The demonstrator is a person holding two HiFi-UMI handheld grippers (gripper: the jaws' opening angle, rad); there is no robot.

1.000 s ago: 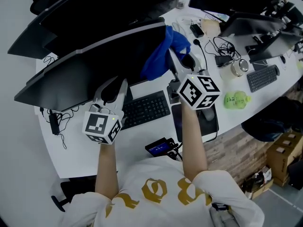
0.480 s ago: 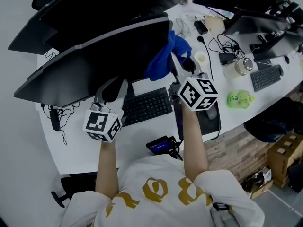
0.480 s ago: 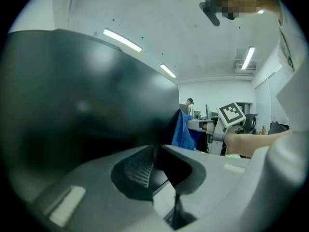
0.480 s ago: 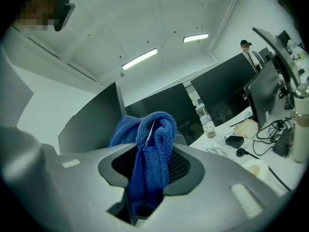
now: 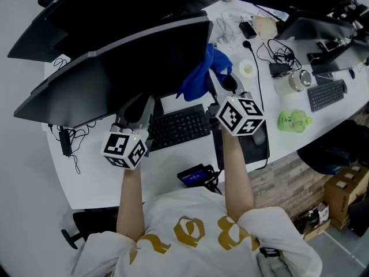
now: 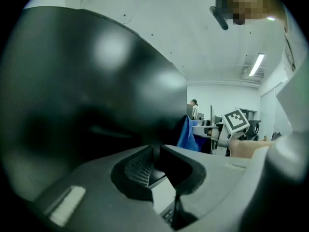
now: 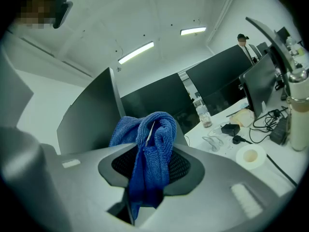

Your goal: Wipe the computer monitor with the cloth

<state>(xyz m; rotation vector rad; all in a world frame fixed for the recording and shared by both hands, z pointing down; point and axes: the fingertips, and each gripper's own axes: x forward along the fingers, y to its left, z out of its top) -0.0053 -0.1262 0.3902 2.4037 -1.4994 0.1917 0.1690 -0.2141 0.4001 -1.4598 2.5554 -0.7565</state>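
From the head view, the curved monitor [image 5: 115, 62] runs long across the desk, from eight o'clock up to two o'clock. The blue cloth [image 5: 202, 74] hangs at its right end. The right gripper [image 5: 214, 82] has the cloth pinched, so that hand is the nearer one. The left gripper [image 5: 136, 104] sits low under the screen's middle.

In the left gripper view, the left gripper [image 6: 157, 163] has its jaws apart with nothing between them. The dark monitor [image 6: 87, 91] fills ten o'clock and the cloth [image 6: 184, 134] shows at three o'clock.

In the right gripper view, the right gripper [image 7: 147, 187] is clamped on the cloth [image 7: 149, 134]. The monitor [image 7: 89, 115] lies at ten o'clock, so I'd judge the wipe sweeps leftward.
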